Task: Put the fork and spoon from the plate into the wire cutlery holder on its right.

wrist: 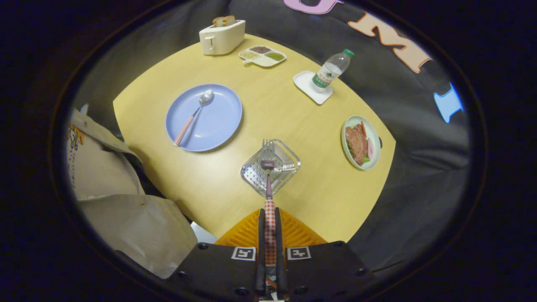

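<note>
My gripper (269,218) is shut on the red-checked handle of the fork (268,176), which points down and away from the fingers. Its tines hang right above the open top of the wire cutlery holder (289,167), a square perforated metal basket on the yellow table. To the holder's left and farther off lies the blue plate (222,121). The spoon (195,113) rests on it, bowl toward the far side, red-checked handle toward the near rim.
A white toaster (221,37) with bread and a divided dish (263,55) of grains stand at the table's far edge. A water bottle (332,71) sits on a white coaster, a plate of meat (361,142) to the right. A person's beige sleeve (121,201) is at the left.
</note>
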`<state>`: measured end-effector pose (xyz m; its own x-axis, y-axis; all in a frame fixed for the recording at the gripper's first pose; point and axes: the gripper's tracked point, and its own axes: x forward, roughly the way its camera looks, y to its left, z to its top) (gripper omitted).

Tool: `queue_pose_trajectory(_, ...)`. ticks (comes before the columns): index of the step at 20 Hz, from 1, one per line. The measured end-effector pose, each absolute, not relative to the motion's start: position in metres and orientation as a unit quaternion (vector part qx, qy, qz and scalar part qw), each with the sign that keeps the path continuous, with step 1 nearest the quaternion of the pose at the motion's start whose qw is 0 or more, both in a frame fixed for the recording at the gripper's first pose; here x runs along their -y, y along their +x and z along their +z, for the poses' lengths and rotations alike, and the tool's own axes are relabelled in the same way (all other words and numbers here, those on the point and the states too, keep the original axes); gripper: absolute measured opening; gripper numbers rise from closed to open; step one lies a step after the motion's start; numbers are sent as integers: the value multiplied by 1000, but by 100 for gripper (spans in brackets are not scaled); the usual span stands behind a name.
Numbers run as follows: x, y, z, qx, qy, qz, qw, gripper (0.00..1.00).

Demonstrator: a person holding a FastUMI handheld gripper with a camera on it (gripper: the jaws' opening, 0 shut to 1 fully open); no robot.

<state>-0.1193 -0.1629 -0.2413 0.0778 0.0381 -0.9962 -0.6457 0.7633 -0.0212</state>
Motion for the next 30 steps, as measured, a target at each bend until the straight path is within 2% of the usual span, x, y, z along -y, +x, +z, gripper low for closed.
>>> queue_pose_trajectory(14,164,-105,-301,-718,-262,262,590,13)
queue_pose_trajectory(20,154,-97,-313,-730,-243,248,588,13)
queue_pose_trajectory(22,147,-98,-307,-734,-221,246,594,17)
queue_pose_trajectory(26,139,-85,-305,-702,-188,233,646,54)
queue_pose_trajectory(30,123,-65,-288,-637,-131,194,734,91)
